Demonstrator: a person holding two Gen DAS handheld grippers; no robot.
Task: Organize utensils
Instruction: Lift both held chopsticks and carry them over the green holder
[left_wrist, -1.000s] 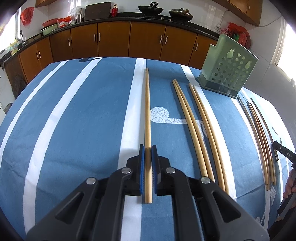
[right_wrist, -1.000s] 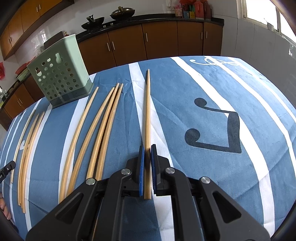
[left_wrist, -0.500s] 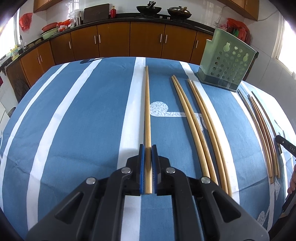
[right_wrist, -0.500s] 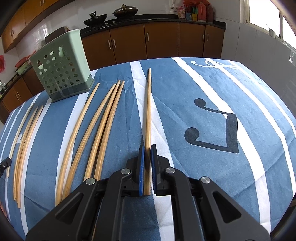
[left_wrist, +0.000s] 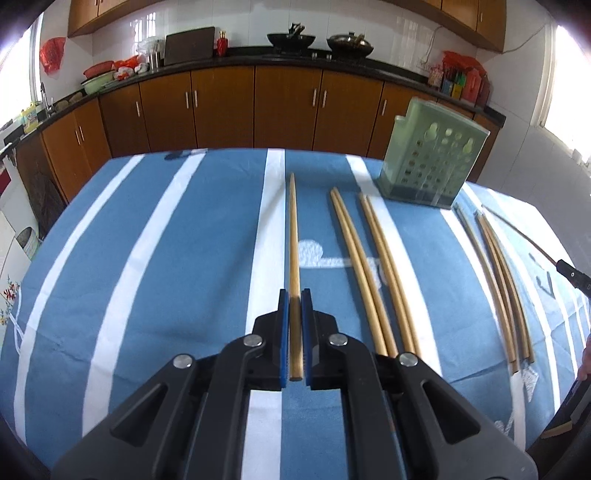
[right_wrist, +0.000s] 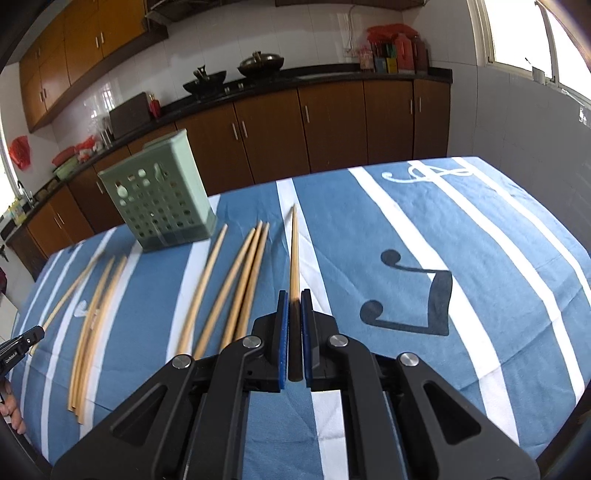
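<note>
On the blue-and-white striped tablecloth (left_wrist: 147, 258), toward its left half in the left wrist view, the left gripper (left_wrist: 295, 295) is clamped on one wooden chopstick (left_wrist: 293, 236). Its blue pads (left_wrist: 283, 332) press both sides of the stick near its thick end, and the stick runs forward from the jaws toward the far edge of the table. Whether its far tip touches the cloth cannot be told.

Just right of it four loose chopsticks (left_wrist: 364, 266) lie on the cloth in two close pairs, roughly parallel, their thin ends toward the far edge. Further right, near the far right corner as that camera sees it, the green perforated utensil holder (left_wrist: 430, 162) stands upright on the cloth. Beyond it, along the right edge, three more chopsticks (left_wrist: 498, 266) lie close together.

In the right wrist view the holder (right_wrist: 162, 206) stands near the far left corner, with the chopstick groups spread in front of it and to its right. Right of them the right gripper (right_wrist: 295, 295) is closed on its own chopstick (right_wrist: 294, 251), held between the blue pads and pointing toward the far edge. The right half of the cloth carries a dark musical-note print (right_wrist: 410, 295). Brown kitchen cabinets (right_wrist: 273, 125) run behind the table.
</note>
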